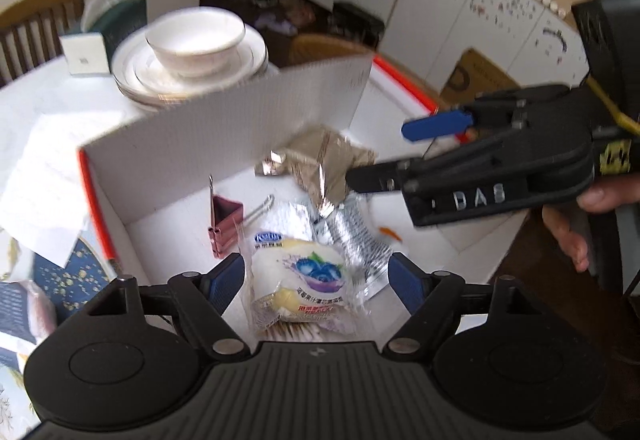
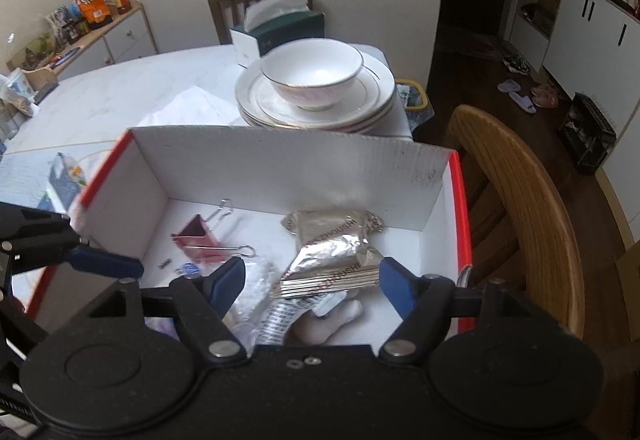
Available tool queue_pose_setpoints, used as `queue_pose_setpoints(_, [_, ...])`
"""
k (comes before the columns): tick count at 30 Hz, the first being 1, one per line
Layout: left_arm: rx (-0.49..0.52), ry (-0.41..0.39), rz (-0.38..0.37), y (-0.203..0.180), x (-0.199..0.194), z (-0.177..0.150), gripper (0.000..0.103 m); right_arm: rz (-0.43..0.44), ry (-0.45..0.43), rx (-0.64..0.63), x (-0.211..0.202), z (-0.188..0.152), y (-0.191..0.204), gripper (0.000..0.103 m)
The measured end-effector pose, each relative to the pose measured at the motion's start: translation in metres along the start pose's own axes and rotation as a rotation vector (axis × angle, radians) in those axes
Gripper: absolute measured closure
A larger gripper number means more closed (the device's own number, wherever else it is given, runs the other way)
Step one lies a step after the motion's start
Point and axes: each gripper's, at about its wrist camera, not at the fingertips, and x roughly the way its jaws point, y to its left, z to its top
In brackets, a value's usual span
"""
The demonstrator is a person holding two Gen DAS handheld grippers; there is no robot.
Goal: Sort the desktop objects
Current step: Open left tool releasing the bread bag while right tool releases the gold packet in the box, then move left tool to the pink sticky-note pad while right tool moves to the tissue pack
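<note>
A white box with red outer sides [image 1: 224,128] [image 2: 280,168] stands on the table under both grippers. In it lie a dark red binder clip [image 1: 224,224] [image 2: 196,236], a clear blueberry snack packet [image 1: 308,280], a silver sachet [image 1: 360,240] and crumpled gold-silver foil packets [image 1: 324,160] [image 2: 332,256]. My left gripper [image 1: 316,276] hangs open above the blueberry packet, its pads clear of it. Above the foil packets my right gripper [image 2: 312,278] is open too, touching nothing. It also shows at the right of the left wrist view, held by a hand [image 1: 572,236].
A bowl on stacked plates [image 2: 316,80] stands just behind the box, with a green tissue box [image 2: 280,28] beyond. Loose white papers [image 1: 44,176] lie left of the box. A wooden chair [image 2: 520,200] is close to the box's right side.
</note>
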Motion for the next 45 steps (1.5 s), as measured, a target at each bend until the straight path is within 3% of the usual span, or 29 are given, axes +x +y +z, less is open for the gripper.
queue_pose_setpoints(15, [-0.008, -0.182, 0.035, 0.008, -0.074, -0.032, 0.025, 0.055, -0.120, -0.018, -0.049, -0.005, 0.041, 0.025])
queue_pose_setpoints(36, [-0.076, -0.262, 0.143, 0.129, -0.159, -0.103, 0.018, 0.117, -0.223, -0.107, -0.041, 0.012, 0.174, 0.015])
queue_pose_setpoints(45, [-0.117, -0.257, 0.173, 0.182, -0.172, -0.128, 0.001, 0.155, -0.216, -0.151, -0.017, 0.024, 0.229, 0.013])
